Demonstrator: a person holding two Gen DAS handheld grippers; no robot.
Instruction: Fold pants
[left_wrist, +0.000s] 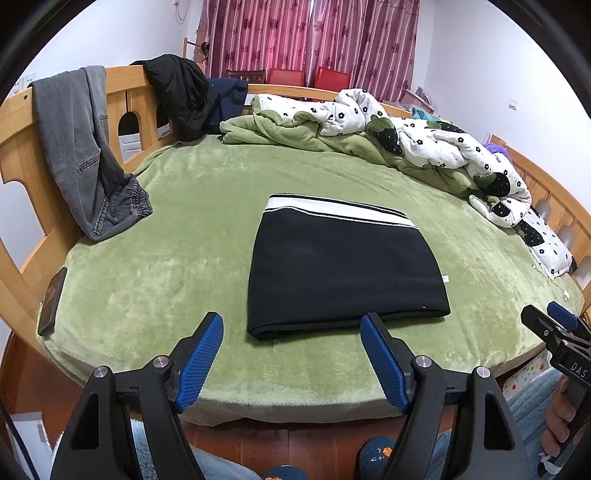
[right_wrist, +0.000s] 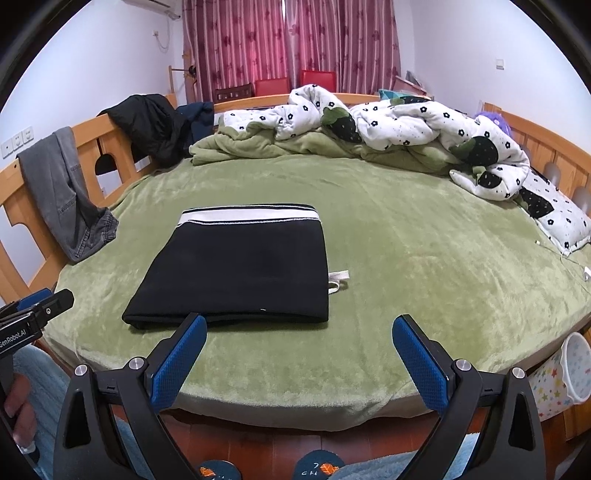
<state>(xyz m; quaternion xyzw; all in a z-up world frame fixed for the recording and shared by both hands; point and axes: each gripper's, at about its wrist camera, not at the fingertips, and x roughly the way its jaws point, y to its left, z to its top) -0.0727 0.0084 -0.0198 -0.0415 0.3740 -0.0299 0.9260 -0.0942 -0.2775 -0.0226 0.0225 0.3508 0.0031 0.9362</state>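
Both claws are w/ me at the near edge of the bed (left_wrist: 147, 258), held above it and gripping nothing. My left claw (left_wrist: 291, 328) is spread wide, blue pads (left_wrist: 201, 360) well apart; my right claw (right_wrist: 299, 332) is spread wide too, nothing btwn its pads. The pants (left_wrist: 343, 269) lie folded into a flat black rectangle on the green bed cover, approx mid-bed, white striped waistband (left_wrist: 332, 208) on the far side, folded edge toward me. In the right view a white drawstring end (right_wrist: 338, 280) pokes out at the pants' right side. The pants sit just beyond my left claw's right pad and beyond my right claw's left pad, not touching either. Grey jeans (left_wrist: 74, 147) and a black jacket (left_wrist: 181, 92) hang over the wooden bed rail (left_wrist: 118, 79) on the left. A bunched white flower-print quilt (right_wrist: 406, 122) runs along the far and right side. A phone (left_wrist: 51, 301) lies at the bed's left edge.
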